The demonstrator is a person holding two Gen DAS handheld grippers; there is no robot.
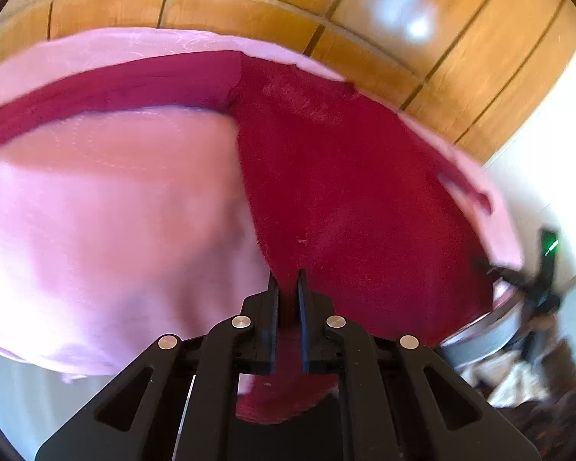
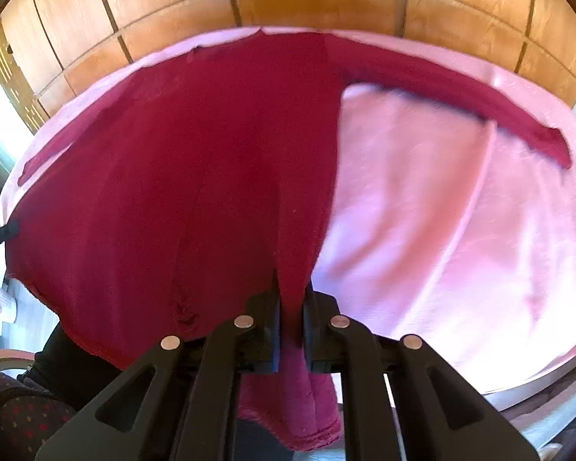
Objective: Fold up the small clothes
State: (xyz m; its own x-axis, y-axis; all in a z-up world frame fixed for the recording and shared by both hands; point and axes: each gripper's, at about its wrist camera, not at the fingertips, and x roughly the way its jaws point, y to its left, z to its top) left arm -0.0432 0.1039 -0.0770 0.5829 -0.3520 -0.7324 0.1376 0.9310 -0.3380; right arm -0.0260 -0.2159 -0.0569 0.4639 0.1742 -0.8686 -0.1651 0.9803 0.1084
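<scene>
Left wrist view: we are seeing the left gripper (image 1: 288, 288) pinching the near hem of the dark red long-sleeved knit garment (image 1: 345, 176), lying on a pink cloth (image 1: 107, 223) before wood panelling (image 1: 422, 50).

Right wrist view: the right gripper (image 2: 292, 292) is clamping that garment's (image 2: 192, 161) hem, one sleeve stretching rightward. No legible writing.

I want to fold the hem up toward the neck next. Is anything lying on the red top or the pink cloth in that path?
Nothing visible does. The red top lies flat on the pink cloth, both bare; each gripper already pinches its near hem.
</scene>
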